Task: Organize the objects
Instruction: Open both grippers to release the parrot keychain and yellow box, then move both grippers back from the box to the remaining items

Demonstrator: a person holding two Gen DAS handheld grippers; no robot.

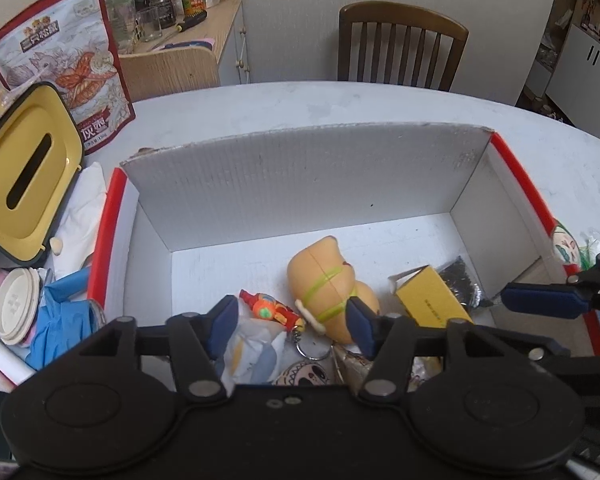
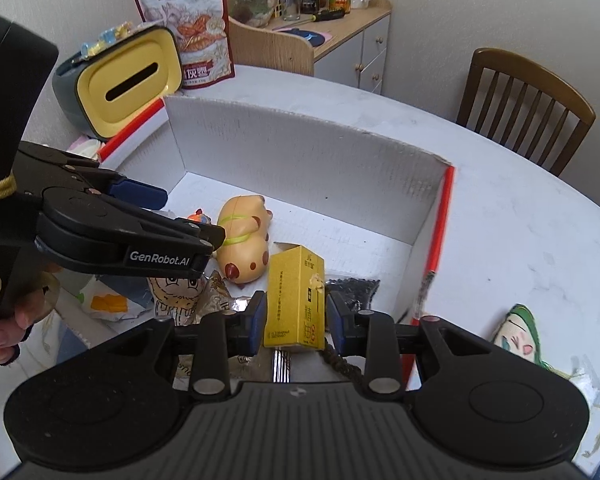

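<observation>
White round surface (image 2: 520, 220), and on it the open white box (image 1: 300, 176) already taking in a good haul. Inside: tan animal toy (image 1: 328, 280), yellow carton (image 2: 296, 300), black-bead pouch (image 1: 460, 280), keychain figure (image 1: 272, 310). Still outside: blue glove (image 1: 56, 320) on the left, green-haired figure (image 2: 516, 336) on the right. Roughly halfway, at a guess. Left gripper (image 1: 292, 322) spread wide, empty, over the box. Right gripper (image 2: 296, 322) straddling the carton, pads apart, not squeezing.

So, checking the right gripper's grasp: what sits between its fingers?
The yellow carton stands between the right gripper fingers, small gaps either side, in the right wrist view.
</observation>
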